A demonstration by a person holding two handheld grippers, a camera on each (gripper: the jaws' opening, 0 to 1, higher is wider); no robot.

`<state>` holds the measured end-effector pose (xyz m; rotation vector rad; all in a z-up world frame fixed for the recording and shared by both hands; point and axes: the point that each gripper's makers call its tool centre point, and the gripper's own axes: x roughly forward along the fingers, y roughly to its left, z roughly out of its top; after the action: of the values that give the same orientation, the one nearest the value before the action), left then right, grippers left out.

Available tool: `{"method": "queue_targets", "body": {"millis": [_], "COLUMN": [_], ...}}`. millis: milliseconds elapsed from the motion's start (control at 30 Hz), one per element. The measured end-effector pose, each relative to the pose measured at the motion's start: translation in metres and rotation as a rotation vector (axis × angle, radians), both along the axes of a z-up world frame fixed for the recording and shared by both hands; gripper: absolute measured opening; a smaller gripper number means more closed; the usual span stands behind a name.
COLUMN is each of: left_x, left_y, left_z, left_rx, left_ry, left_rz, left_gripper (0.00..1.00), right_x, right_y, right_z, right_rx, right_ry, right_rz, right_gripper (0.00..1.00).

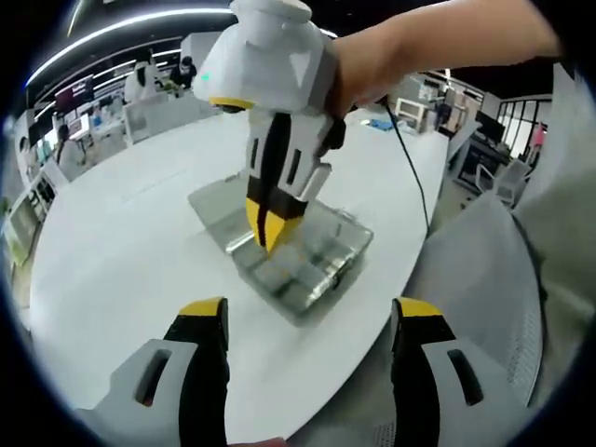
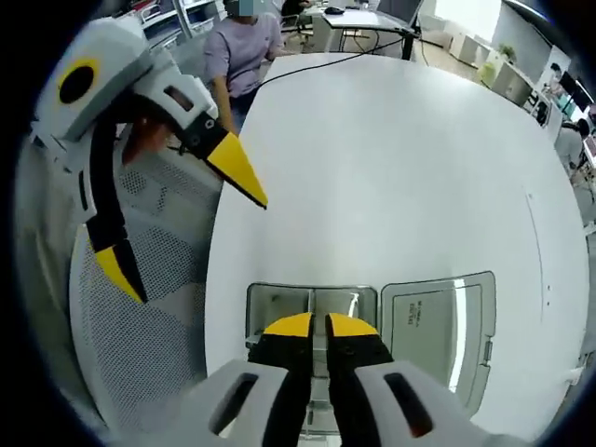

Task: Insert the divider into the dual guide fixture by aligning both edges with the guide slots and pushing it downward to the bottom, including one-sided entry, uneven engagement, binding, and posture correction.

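Note:
A clear plastic compartment box [image 1: 312, 265] lies near the edge of the white table, its lid [image 1: 219, 200] folded open beside it. A hand holds my right gripper [image 1: 270, 228] pointing down into the box. Its yellow tips are shut, and I cannot make out a divider between them. In the right gripper view those jaws [image 2: 321, 326] are pressed together over the box [image 2: 279, 303], with the lid [image 2: 438, 326] to the right. My left gripper [image 1: 312, 312] stands open, short of the box and off the table edge. It also hangs open at the left of the right gripper view [image 2: 177, 216].
The box sits on a round white table [image 1: 121, 251]. A black cable [image 1: 410, 168] runs across its far part. Grey mesh chairs [image 2: 149, 307] stand by the near edge. A person [image 2: 244, 47] sits at the far side, with desks and monitors behind.

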<state>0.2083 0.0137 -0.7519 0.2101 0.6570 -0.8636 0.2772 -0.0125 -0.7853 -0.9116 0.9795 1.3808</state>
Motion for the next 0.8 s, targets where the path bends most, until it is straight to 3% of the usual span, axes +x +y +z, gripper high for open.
{"method": "queue_targets", "body": {"millis": [200, 433, 667, 800], "left_x": [0.002, 0.004, 0.005, 0.008], "left_y": [-0.001, -0.001, -0.008, -0.013], "left_z": [0.003, 0.004, 0.007, 0.007], "left_rx": [-0.006, -0.033, -0.052, -0.066], "left_ry": [-0.004, 0.006, 0.009, -0.001], "left_rz": [0.003, 0.032, 0.048, 0.048], "left_gripper": [0.70, 0.70, 0.70, 0.71], "right_x": [-0.005, -0.012, -0.020, -0.025], "right_y": [-0.007, -0.016, -0.040, -0.050], "right_z": [0.010, 0.022, 0.025, 0.027], "right_rx": [0.036, 0.157, 0.271, 0.331], "right_ry": [-0.002, 0.002, -0.003, 0.000], "right_rz": [-0.014, -0.080, -0.173, -0.222], "right_gripper": [0.00, 0.00, 0.02, 0.09]}}
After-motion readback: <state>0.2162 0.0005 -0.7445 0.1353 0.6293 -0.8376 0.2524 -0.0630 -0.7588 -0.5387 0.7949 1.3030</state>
